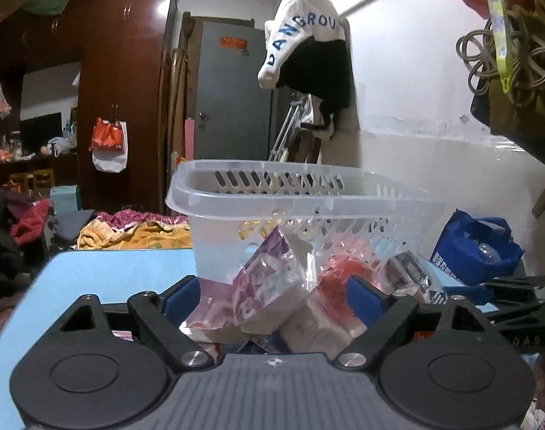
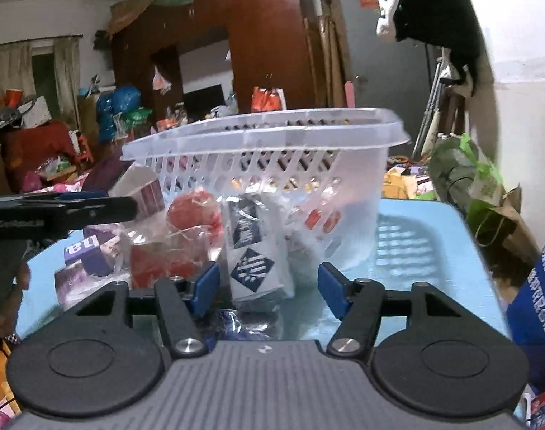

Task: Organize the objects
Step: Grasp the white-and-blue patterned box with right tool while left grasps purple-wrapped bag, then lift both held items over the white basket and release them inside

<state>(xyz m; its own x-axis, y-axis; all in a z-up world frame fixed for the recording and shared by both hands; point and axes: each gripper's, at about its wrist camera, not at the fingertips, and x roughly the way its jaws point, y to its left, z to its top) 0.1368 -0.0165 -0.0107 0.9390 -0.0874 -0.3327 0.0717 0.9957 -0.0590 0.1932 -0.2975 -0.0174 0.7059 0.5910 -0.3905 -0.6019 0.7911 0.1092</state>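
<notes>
A clear slotted plastic basket stands on a light blue table. Small packets lie heaped in front of it: a purple and white tissue pack, a red wrapped packet, a blue and white packet, and a purple box. My left gripper is open, its fingers on either side of the purple tissue pack and the red packet. My right gripper is open around the blue and white packet. The left gripper shows at the left of the right wrist view.
A blue bag sits right of the basket by the white wall. A garment hangs above. A brown wardrobe, a grey door and piles of cloth stand behind the table.
</notes>
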